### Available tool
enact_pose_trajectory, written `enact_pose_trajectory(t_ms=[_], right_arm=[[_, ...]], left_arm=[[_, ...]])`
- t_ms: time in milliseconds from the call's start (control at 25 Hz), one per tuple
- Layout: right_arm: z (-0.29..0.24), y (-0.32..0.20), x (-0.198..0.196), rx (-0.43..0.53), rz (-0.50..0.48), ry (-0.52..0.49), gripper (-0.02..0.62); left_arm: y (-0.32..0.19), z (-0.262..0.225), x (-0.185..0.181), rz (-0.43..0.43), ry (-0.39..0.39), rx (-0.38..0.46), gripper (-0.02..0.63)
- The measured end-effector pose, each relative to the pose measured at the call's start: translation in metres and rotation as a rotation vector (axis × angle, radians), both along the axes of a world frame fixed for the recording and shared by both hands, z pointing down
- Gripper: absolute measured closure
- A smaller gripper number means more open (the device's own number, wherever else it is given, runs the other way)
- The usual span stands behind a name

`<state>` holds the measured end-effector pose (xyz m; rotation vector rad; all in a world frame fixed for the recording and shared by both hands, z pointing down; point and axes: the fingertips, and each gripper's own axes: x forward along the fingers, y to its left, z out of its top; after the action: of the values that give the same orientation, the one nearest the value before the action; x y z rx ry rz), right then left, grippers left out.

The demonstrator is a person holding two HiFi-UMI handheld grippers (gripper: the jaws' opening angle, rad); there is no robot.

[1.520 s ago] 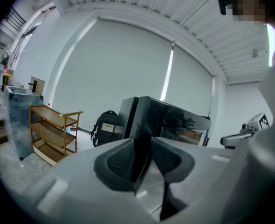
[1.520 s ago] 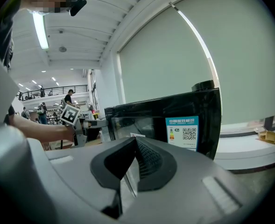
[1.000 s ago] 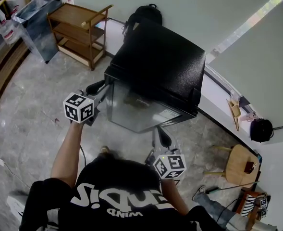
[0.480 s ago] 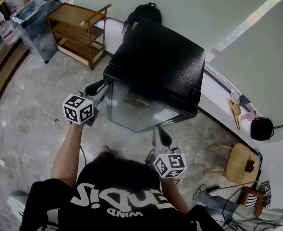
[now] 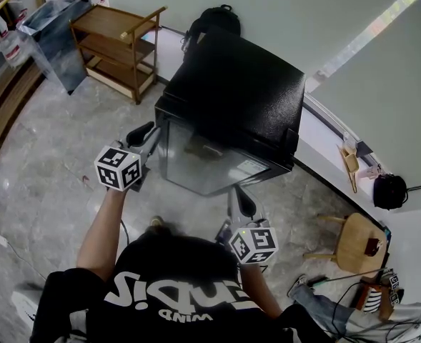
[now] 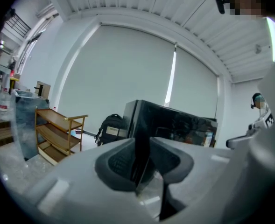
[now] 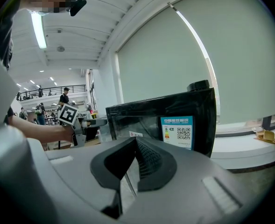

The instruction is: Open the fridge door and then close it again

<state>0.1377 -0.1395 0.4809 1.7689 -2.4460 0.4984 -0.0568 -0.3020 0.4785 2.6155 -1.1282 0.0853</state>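
A black mini fridge [image 5: 231, 91] stands on the floor with its glass door [image 5: 203, 159] facing me. My left gripper [image 5: 149, 133] is at the door's left edge. In the left gripper view the door's dark edge [image 6: 140, 148] fills the narrow gap of that gripper [image 6: 141, 160]. Its jaws have just been closing, and the pads sit against the edge on both sides. My right gripper [image 5: 240, 195] hangs low in front of the door, apart from it. In its own view the right gripper [image 7: 136, 141] is shut on nothing, facing the labelled fridge front [image 7: 151, 115].
A wooden shelf trolley [image 5: 121, 38] stands at the back left. A black backpack [image 5: 214, 20] leans behind the fridge. A white window ledge [image 5: 324, 131] runs along the right, with a wooden stool [image 5: 357, 245] and a black bag [image 5: 389, 191] near it.
The left gripper has slid slightly toward me along the door's left edge. The right gripper and the fridge look unchanged.
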Motion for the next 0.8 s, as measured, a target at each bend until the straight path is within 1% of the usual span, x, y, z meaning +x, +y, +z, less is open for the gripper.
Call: enact_pose_trajectory(t_ms=[520, 800], right_arm=[[0.001, 0.0, -0.021, 0.01, -0.046, -0.004, 0.598], [-0.002, 0.002, -0.032, 0.011, -0.075, -0.006, 0.597]], left_arm=[[0.044, -0.014, -0.004, 0.019, 0.002, 0.021, 0.506], [0.078, -0.018, -0.005, 0.021, 0.021, 0.01, 0.506]])
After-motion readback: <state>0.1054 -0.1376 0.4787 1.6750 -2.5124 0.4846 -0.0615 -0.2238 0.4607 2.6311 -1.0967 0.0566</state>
